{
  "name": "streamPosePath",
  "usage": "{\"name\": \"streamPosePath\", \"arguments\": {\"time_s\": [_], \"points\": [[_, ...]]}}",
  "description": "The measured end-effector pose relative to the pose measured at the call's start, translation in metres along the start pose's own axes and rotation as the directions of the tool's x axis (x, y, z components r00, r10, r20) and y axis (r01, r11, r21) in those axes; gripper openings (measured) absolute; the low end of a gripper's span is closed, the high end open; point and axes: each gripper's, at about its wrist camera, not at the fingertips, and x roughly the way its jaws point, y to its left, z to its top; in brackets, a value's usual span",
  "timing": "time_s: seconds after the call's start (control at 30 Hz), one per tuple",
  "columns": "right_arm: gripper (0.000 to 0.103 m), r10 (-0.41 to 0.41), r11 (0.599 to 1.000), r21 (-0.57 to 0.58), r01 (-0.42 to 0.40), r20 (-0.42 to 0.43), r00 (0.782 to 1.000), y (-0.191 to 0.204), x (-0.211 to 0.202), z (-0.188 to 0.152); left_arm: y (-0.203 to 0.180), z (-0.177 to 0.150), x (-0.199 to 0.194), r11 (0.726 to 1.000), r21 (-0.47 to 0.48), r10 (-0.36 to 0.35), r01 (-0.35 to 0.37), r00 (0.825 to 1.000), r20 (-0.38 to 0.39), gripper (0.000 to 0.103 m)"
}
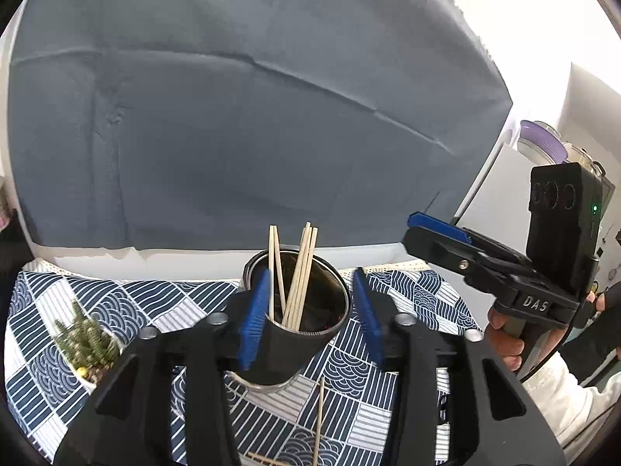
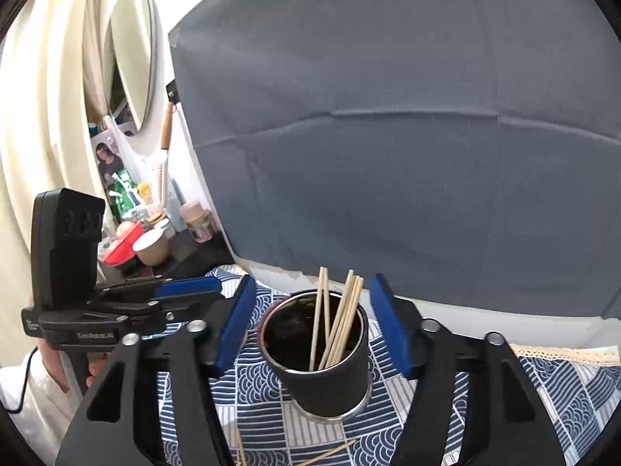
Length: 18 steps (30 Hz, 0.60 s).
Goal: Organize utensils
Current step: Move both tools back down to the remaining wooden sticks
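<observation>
Left gripper: your black two-finger gripper with blue pads [image 1: 310, 310] is spread wide and holds nothing; its pads stand either side of the holder's rim, the left pad overlapping the rim in this view, though you cannot tell if it touches.
Right gripper: your other black gripper with blue pads [image 2: 312, 326] is likewise wide apart and empty, flanking the holder with a gap on both sides.
Holder: your dark cylindrical metal cup with a shiny base band [image 1: 297, 334] stands upright on the cloth, between the pads in each wrist view.
Chopsticks in holder: several pale wooden chopsticks [image 1: 299, 272] lean inside the cup, tips poking above the rim.
Loose chopsticks: you have pale wooden sticks lying on the cloth [image 1: 319, 419] just in front of the cup, near the camera.
Cloth: blue and white patterned tablecloth with wave and stripe squares [image 1: 411, 299] covers the table.
Plant: small green succulent in a white pot [image 1: 87, 343] sits on the cloth, left of the cup.
Backdrop: grey-blue creased fabric sheet [image 1: 252, 116] hangs behind the table.
</observation>
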Motion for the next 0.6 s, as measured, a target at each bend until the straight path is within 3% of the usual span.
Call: {"name": "streamPosePath", "arguments": {"time_s": [0.17,0.2,0.37,0.6], "points": [[0.085,-0.047,0.999,0.001,0.047,0.021,0.999,0.014,-0.024,-0.003,-0.006,-0.013,-0.022,0.999,0.021,0.025,-0.025,1.0,-0.002,0.068],[0.085,-0.057,0.998,0.002,0.057,0.027,0.998,0.016,-0.029,-0.005,-0.006,-0.016,-0.026,0.999,0.02,0.03,-0.03,1.0,-0.005,0.075],[0.087,-0.085,0.996,0.003,0.085,0.014,0.996,0.031,-0.052,-0.016,-0.007,-0.034,-0.042,0.999,0.002,0.038,-0.038,0.999,-0.026,0.089],[0.09,-0.114,0.993,-0.012,0.114,-0.036,0.993,0.05,-0.071,-0.044,-0.009,-0.07,-0.058,0.999,0.007,0.034,-0.034,0.995,-0.095,0.097]]}}
